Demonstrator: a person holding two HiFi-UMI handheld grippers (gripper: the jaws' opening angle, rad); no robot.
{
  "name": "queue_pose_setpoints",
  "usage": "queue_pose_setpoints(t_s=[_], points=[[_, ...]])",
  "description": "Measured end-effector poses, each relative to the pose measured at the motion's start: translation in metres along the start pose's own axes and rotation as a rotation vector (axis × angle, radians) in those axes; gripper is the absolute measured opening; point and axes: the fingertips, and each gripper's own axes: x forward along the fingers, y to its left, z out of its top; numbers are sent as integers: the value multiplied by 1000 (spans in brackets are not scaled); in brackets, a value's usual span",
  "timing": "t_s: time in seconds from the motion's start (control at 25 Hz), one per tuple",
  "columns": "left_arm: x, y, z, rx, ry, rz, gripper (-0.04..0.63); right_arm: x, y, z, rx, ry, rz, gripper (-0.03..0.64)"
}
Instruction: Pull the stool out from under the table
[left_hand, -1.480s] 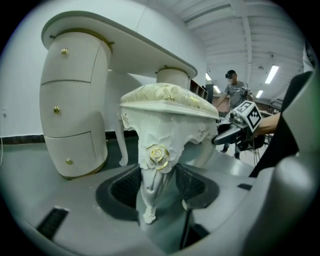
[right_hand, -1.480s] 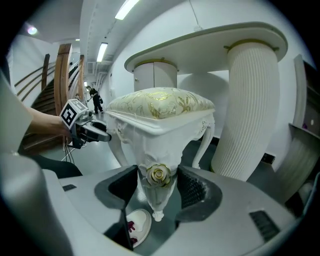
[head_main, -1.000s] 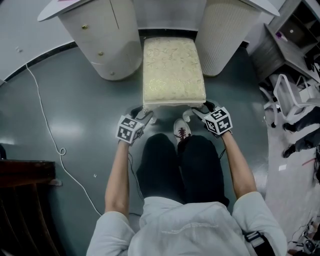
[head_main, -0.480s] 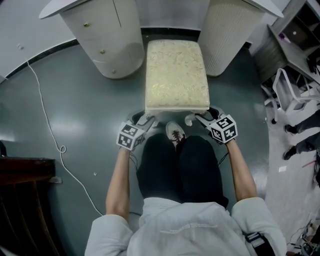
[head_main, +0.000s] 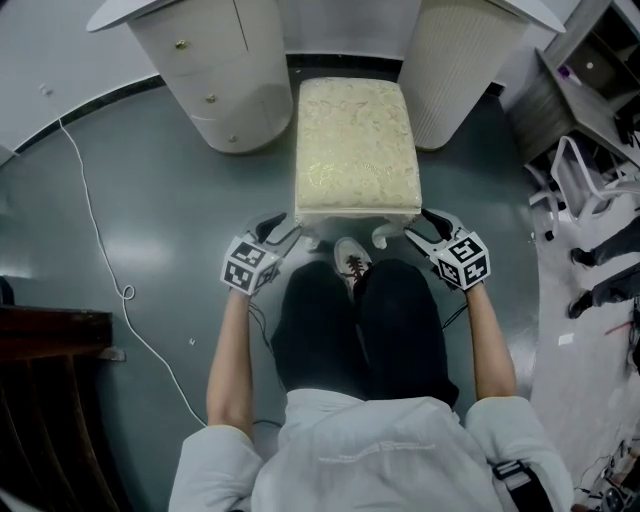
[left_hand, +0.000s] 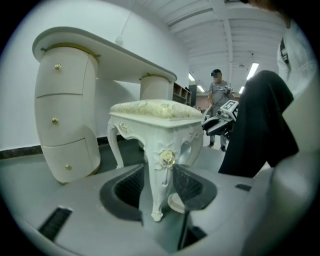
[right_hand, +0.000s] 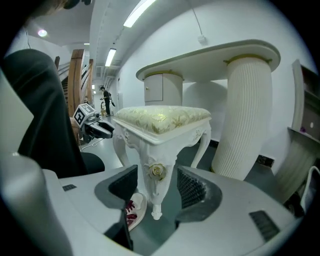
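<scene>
Losing back legs under seat (head_main: 356, 120) of stool (head_main: 358, 196) standing partly between pedestals (head_main: 215, 90) of cut-off dressing table (head_main: 125, 12). Just closing left gripper (head_main: 278, 228) onto front leg (left_hand: 159, 165); keeping right gripper (head_main: 422, 226) loose around other leg (right_hand: 156, 182), shoe (head_main: 350, 262) between.

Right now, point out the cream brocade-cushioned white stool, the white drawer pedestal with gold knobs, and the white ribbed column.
stool (head_main: 356, 140), head view, middle of the cushion.
drawer pedestal (head_main: 205, 70), head view, curved drawer front between two knobs.
ribbed column (head_main: 452, 75), head view, its ribbed side.
</scene>
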Motion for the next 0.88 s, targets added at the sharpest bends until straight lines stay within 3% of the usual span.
queue_pose_setpoints(t_s=[0.08, 0.2, 0.32, 0.48, 0.64, 0.88], points=[[-14, 11, 11, 3, -26, 31, 158, -15, -13, 9, -7, -25, -49, 237], [-32, 33, 33, -3, -81, 119, 55, -33, -41, 32, -1, -63, -180, 111], [-44, 47, 63, 25, -138, 181, 34, -44, -57, 71, 16, -134, -263, 29], [-52, 46, 117, 80, -245, 208, 28, -51, -45, 131, -64, -244, -237, 15], [-42, 28, 169, 142, -339, 180, 28, -41, -20, 170, -140, -321, -164, 15], [-5, 1, 216, 227, -356, 114, 28, -21, -12, 200, -152, -388, -97, 15]])
